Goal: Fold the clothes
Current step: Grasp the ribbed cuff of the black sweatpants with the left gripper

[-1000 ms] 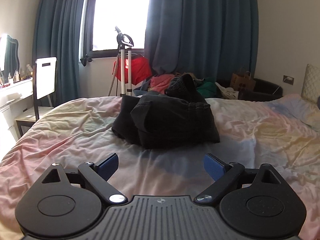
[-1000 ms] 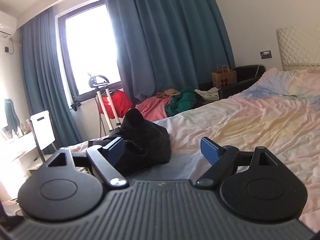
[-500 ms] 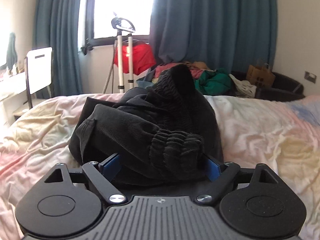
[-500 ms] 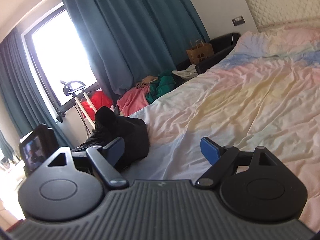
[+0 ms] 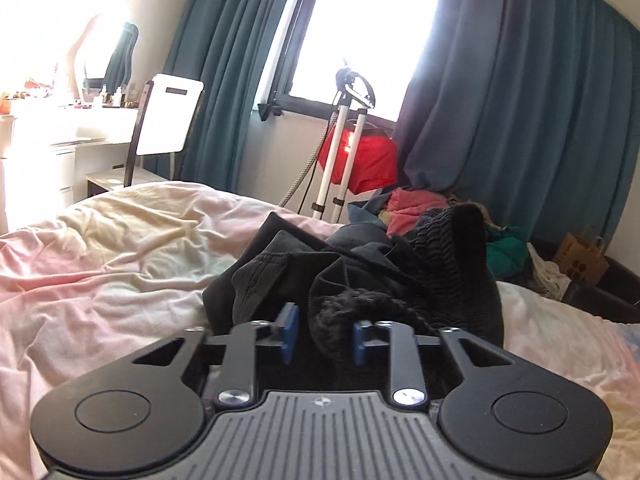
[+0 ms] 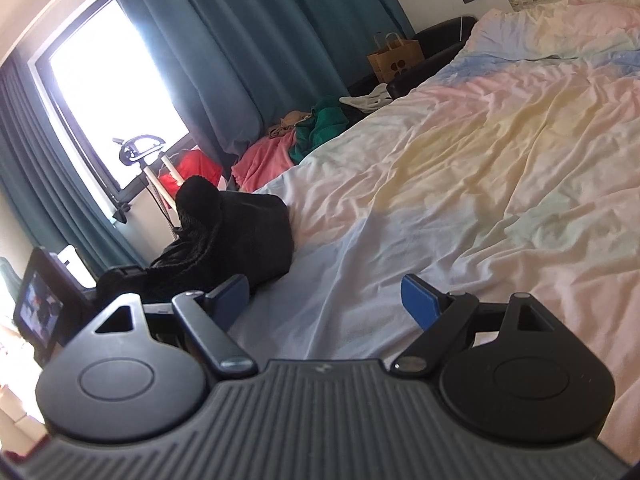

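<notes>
On the left, the left gripper [image 5: 322, 338] has its blue pads drawn in on a bunched, ribbed end of the black garment [image 5: 400, 268], dark cloth filling the gap between them, so by my reading it is clamped on that cuff-like bunch. From this gripper the rest of the heap runs away toward twelve and one o'clock, rising to a knitted peak, and it lies crumpled on the pastel bedsheet [image 5: 120, 248], not flat and not folded. The left tool points nearly level and low over the bed, straight into the near edge of the pile. Further right, the right gripper [image 6: 326, 300] has its jaws wide apart with only sheet between them; in its view the black garment [image 6: 240, 224] sits at about ten o'clock, just past the left finger, and the other tool's camera screen [image 6: 38, 312] shows at nine. The right tool tilts down over bare sheet. The left hand is plainly the nearer; any spreading of the garment turns on the heap lying to the right gripper's left.
</notes>
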Demonstrator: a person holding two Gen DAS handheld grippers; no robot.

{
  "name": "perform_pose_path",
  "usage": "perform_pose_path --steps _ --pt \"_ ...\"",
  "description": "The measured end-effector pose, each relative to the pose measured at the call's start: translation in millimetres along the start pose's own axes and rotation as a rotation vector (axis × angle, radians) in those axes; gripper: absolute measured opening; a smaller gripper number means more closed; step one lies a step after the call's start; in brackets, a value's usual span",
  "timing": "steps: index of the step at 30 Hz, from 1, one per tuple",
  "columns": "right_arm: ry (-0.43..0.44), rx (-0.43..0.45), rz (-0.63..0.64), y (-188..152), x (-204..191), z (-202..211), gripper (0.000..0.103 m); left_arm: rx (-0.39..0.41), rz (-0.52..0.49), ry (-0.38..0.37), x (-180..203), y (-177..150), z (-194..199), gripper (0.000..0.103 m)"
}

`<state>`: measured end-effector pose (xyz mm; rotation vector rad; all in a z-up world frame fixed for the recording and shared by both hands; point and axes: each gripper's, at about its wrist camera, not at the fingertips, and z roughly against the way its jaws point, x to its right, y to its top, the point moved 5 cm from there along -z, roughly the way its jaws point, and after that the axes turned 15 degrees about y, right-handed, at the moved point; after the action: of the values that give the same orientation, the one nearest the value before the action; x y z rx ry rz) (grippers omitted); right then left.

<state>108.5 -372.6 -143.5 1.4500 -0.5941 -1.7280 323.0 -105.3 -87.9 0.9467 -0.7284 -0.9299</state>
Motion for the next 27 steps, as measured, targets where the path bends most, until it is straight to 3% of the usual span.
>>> perform_pose_path --steps 4,6,10,16,19,23,25,27 --pt "-0.002 -0.012 0.064 -6 -11 -6 0.085 0.15 -0.079 -0.028 -15 28 37 0.015" --pt "-0.003 -0.013 0.098 -8 -18 -9 0.085 0.189 -0.106 -0.054 -34 44 58 0.015" --pt "0.002 0.017 0.159 -7 -31 -3 0.084 0.214 -0.152 -0.122 -89 71 94 0.013" --pt "0.053 0.058 0.242 -4 -53 23 0.085 0.152 -0.203 -0.192 -198 84 122 0.011" --pt "0.118 0.0 0.301 -13 -72 18 0.085 0.03 -0.162 -0.174 -240 57 108 0.011" --pt "0.209 -0.101 0.394 -33 -105 8 0.084 -0.284 -0.008 -0.093 -269 10 71 0.011" --pt "0.234 -0.137 0.442 -44 -120 5 0.084 -0.321 0.043 -0.064 -284 -1 63 0.011" --pt "0.26 -0.18 0.468 -55 -132 2 0.084 -0.309 0.064 -0.052 -291 4 59 0.012"
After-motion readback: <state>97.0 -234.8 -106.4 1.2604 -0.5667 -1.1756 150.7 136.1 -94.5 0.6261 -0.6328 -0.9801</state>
